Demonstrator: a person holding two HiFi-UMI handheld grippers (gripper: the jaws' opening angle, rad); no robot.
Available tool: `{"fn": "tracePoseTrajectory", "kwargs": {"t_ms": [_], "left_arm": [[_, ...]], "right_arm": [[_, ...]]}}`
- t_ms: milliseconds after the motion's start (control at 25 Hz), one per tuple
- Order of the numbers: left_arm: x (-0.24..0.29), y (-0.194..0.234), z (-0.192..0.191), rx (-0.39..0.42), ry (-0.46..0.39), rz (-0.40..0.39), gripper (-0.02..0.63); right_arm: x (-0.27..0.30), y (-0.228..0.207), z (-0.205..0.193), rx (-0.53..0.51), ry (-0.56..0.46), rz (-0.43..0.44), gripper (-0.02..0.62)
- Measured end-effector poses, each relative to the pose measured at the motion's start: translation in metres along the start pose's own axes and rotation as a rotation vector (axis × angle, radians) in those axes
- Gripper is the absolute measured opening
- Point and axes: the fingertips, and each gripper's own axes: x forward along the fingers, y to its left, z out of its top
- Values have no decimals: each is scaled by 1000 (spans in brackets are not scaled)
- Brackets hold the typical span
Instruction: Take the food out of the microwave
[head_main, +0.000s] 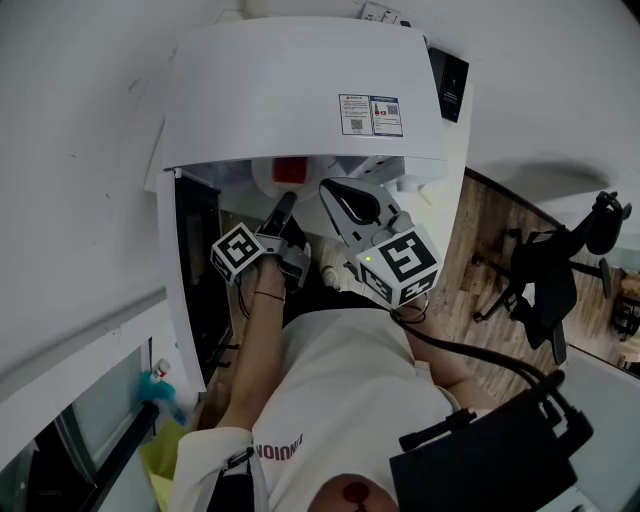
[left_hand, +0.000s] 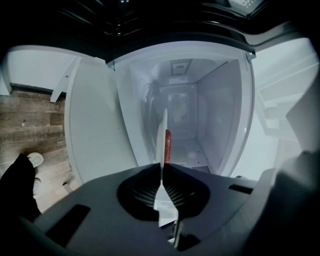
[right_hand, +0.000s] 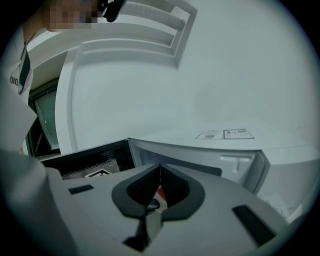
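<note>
From above, in the head view, I see the white microwave (head_main: 300, 90) with its dark door (head_main: 200, 280) swung open to the left. At its mouth sits a white plate (head_main: 265, 178) carrying red food (head_main: 290, 170). My left gripper (head_main: 287, 205) reaches to the plate. In the left gripper view the left gripper (left_hand: 161, 167) is shut on the plate's thin rim (left_hand: 164, 127), seen edge-on with the red food (left_hand: 168, 145) beside it and the bare cavity (left_hand: 200, 115) behind. My right gripper (head_main: 335, 195) hovers beside it at the opening. The right gripper (right_hand: 160, 169) has its tips together. A bit of red and white shows behind them.
A black office chair (head_main: 545, 270) stands on the wooden floor (head_main: 480, 240) to the right. White wall runs behind and left of the microwave. A blue-green item (head_main: 160, 385) lies low on the left. A shoe (left_hand: 35, 159) is on the floor.
</note>
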Motion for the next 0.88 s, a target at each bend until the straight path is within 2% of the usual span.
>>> {"fn": "tracePoseTrajectory", "kwargs": {"t_ms": [880], "left_arm": [[-20,-9,-16,2,17,-42,25]], "right_arm": [[-13,6,0,-3,-24,-9,21]]}}
